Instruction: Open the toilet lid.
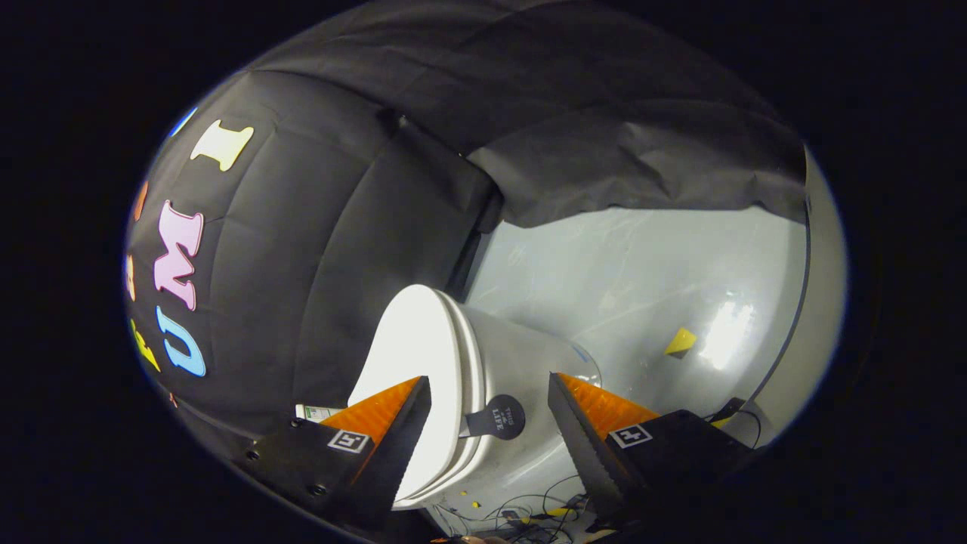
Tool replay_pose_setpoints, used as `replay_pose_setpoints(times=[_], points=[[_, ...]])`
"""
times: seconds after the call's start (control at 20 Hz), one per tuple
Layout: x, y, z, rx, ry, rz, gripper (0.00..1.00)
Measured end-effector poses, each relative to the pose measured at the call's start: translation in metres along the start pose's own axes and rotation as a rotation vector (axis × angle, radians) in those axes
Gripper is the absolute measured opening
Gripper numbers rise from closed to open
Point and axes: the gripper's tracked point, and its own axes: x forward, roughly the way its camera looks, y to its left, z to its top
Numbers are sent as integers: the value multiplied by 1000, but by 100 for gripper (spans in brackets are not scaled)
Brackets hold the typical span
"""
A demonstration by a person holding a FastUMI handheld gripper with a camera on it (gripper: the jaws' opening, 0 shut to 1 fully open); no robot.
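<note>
A recording booth: black cloth wall (317, 249), toilet (483, 378), loose cables (529, 506).

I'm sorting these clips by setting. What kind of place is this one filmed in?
Likely a staged recording booth rather than a real bathroom. A white toilet stands on a bare glossy floor, black cloth hangs as the walls, and loose cables lie at its base. The gripper is open, its fingers straddling the lid's edge.

I count one toilet (521, 378), one lid (412, 355) on it, one round tab (500, 417) on the lid's edge, two fingers (400, 431) spread apart on my one gripper (489, 434), one yellow floor marker (681, 341), several loose cables (529, 506)
</note>
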Motion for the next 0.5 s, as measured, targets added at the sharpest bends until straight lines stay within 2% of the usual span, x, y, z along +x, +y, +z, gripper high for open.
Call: replay_pose_setpoints(times=[0.15,0.3,0.5], points=[[13,-12,-16,57,54,4,99],[18,-10,-24,101,84,59,97],[28,-12,-31,143,126,90,97]])
